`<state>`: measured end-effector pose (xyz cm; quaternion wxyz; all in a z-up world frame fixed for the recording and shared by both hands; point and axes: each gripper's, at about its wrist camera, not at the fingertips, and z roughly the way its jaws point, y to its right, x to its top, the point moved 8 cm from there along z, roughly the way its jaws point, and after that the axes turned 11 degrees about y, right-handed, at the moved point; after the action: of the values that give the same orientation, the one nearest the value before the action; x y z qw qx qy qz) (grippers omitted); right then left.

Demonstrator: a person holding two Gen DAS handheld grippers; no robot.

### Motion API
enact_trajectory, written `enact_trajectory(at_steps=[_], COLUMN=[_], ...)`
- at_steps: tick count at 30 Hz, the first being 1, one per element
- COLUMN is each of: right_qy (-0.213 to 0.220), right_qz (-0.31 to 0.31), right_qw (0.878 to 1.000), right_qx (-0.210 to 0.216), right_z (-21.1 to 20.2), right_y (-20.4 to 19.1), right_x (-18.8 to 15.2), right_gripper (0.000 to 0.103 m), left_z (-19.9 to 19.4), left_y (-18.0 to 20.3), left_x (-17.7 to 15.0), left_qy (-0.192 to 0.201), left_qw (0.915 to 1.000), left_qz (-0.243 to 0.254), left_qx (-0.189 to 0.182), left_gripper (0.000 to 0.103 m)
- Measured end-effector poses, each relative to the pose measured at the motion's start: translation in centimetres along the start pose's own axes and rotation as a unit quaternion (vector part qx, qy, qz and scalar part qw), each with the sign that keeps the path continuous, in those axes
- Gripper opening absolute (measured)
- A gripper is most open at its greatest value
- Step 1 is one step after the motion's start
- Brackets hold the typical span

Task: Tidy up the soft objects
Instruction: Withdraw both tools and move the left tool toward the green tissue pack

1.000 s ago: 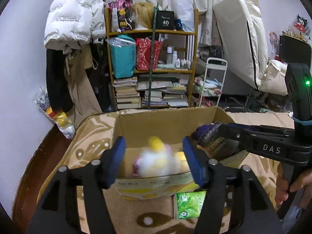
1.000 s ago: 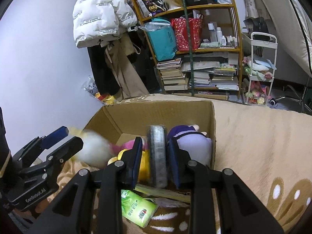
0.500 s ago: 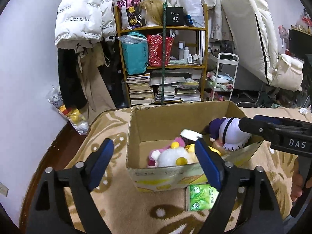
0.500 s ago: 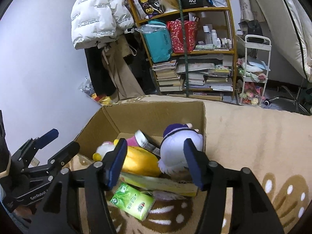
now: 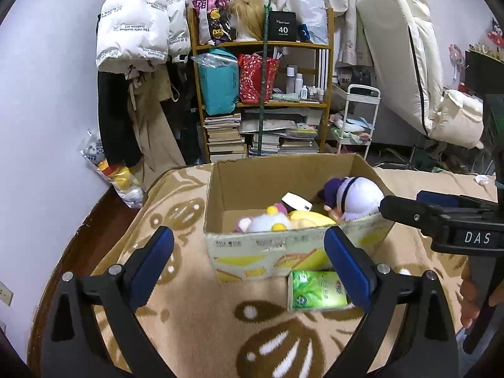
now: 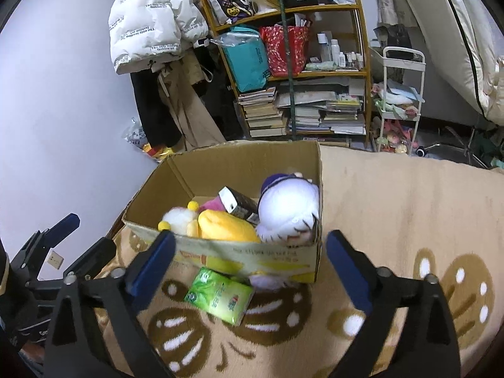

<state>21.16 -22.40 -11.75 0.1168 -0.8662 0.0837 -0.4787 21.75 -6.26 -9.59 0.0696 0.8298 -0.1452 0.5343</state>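
Observation:
An open cardboard box (image 5: 267, 252) stands on the patterned blanket. Inside lie a white plush with yellow and pink bits (image 5: 264, 222), a yellow plush (image 5: 312, 217), a purple-and-white doll (image 5: 356, 198) and a dark flat roll (image 5: 296, 201). A green tissue pack (image 5: 315, 289) rests against the box's near wall. My left gripper (image 5: 247, 245) hovers before the box, jaws opening, nothing between them. My right gripper (image 6: 250, 245) does the same from the doll's (image 6: 289, 208) side, above the green pack (image 6: 220, 294), also with nothing in it.
The beige blanket (image 6: 393, 204) spreads wide to the right of the box. Behind it stand a crowded bookshelf (image 5: 264, 100), a white cart (image 5: 356, 126) and hanging coats (image 5: 135, 31). A bag of toys (image 5: 119, 179) leans on the left wall. A hand (image 5: 472, 296) holds the right gripper's grip.
Both grippers opened wide and drew back from the box. The left let the white plush fall in; the right released the dark roll, which now lies among the toys.

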Motion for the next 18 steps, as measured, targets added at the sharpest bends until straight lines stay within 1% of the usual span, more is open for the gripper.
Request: enact_trajectory(at_steps=[3, 7, 10, 18], right_qy=[-0.005, -0.013, -0.022, -0.046], right_qz=[0.002, 0.0, -0.002, 0.005], right_qw=[1.0, 1.0, 1.0, 0.999], right_qx=[-0.003, -0.005, -0.004, -0.001], right_z=[-0.5, -0.8, -0.8, 0.0], right_y=[0.0, -0.1, -0.4, -0.4], right_x=[-0.6, -1.1, -1.7, -3.2], right_gripper=[0.103, 0.103, 0.103, 0.103], left_z=[-0.5, -0.9, -0.9, -0.3], left_y=[-0.2, -0.2, 0.1, 1.3], left_x=[-0.3, -1.3, -2.1, -3.3], left_qy=[-0.006, -0.024, -0.038, -0.052], left_qw=[1.0, 0.9996, 0.9991, 0.9981], left_qz=[0.0, -0.003, 0.006, 0.033], left_qx=[0.007, 0.013, 0.014, 0.008], left_gripper=[0.096, 0.099, 0.099, 0.099])
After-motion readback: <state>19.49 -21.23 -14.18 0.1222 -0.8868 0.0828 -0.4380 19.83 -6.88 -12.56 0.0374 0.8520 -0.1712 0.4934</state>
